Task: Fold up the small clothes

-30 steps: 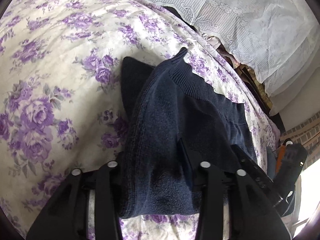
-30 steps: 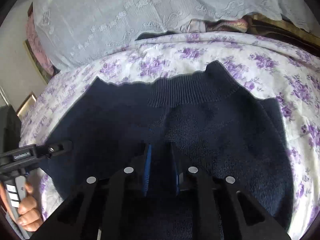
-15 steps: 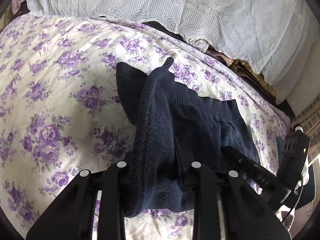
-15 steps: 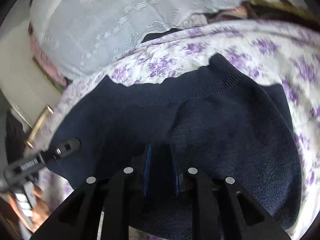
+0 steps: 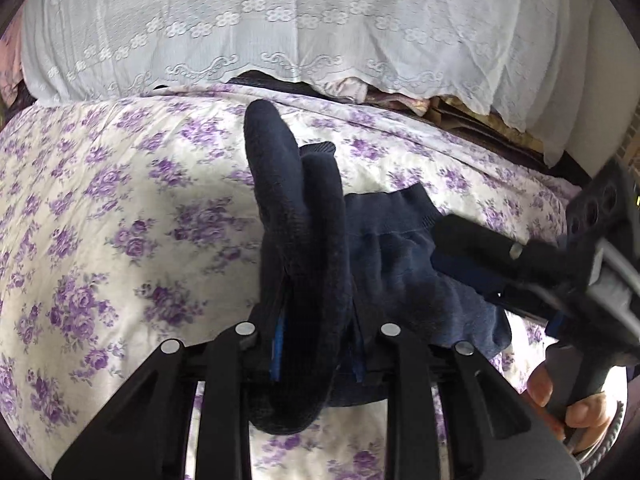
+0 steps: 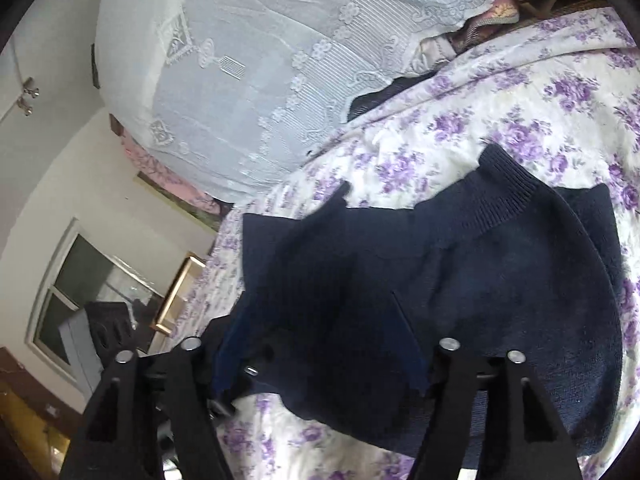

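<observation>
- My left gripper (image 5: 316,344) is clamped on a thick fold of the navy knit garment (image 5: 304,240); the jaws have closed in a little more on it.
- My right gripper (image 6: 320,344) has just sprung wide; cloth lies between its jaws, but the pads are not pressing on it.
- In the left wrist view the pinched fold stands up as a ridge, its long axis running away from the gripper toward the lace cover (image 5: 320,20).
- The rest of the garment lies on the floral bedspread (image 5: 120,220), ribbed band (image 6: 504,192) on the lace-cover side.
- The left gripper's pads are buried in cloth; the fold's near end hangs past them.
- The hand (image 5: 572,400) holding the right gripper is cut off by the frame edge.
</observation>
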A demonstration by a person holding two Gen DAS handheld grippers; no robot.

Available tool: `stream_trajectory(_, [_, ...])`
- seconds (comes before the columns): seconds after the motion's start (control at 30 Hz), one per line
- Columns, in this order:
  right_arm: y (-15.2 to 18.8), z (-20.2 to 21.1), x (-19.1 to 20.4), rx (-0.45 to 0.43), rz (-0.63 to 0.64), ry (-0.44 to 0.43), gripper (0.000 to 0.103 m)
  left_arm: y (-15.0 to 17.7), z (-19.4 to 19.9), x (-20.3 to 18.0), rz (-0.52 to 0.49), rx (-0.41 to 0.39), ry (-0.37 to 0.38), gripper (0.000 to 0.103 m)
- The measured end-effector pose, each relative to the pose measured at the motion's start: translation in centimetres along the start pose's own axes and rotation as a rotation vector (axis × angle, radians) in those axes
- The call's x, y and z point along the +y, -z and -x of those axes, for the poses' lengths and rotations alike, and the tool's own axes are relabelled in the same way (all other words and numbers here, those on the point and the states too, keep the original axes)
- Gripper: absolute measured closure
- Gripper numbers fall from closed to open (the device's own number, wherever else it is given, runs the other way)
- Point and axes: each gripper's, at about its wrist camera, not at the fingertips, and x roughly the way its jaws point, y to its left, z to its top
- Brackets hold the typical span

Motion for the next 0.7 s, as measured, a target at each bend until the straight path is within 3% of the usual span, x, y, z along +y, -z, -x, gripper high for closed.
stream_trajectory(0.3, [-0.4,-3.2,0.6,0.131,-0.039,-0.049,0.023,1.0,-0.9,-2.2,-0.03,-0.009,-0.019,0.08])
stream_trajectory(0.43, [-0.8,-4.9,1.3,0.129,0.011,-0.035,0.024,1.5,-1.1,-2.9,-0.069,-0.015,-0.03,0.08])
stream_trajectory(0.47, [-0.7,-4.8,1.1,0.102,0.017,-0.026,0.038,1.7,-1.1,-3.1,-0.08,-0.018,-0.035,0.079])
stream_trajectory(0.5, [-0.5,-4.8,0.7,0.091,0.017,-0.018,0.074,1.9,-1.1,-3.1,-0.087,-0.019,-0.037,0.078])
stream_trajectory(0.53, [-0.6,-4.8,0.2,0.096,-0.001,-0.03,0.08,2.0,-0.9,-3.0,-0.084,-0.017,-0.035,0.076])
stream_trajectory(0.63, [-0.8,-4.1,-0.9,0.065,-0.047,-0.032,0.087,2.8,1.3,-2.0,-0.036,-0.076,-0.016,0.052])
stream_trajectory(0.67, [-0.8,-3.8,-0.9,0.057,-0.049,-0.033,0.087,3.3,2.1,-1.9,-0.035,-0.111,-0.068,0.021])
stream_trajectory(0.7, [-0.7,-3.8,-0.8,0.053,-0.051,-0.035,0.087,3.9,2.7,-1.9,-0.041,-0.151,-0.124,0.007])
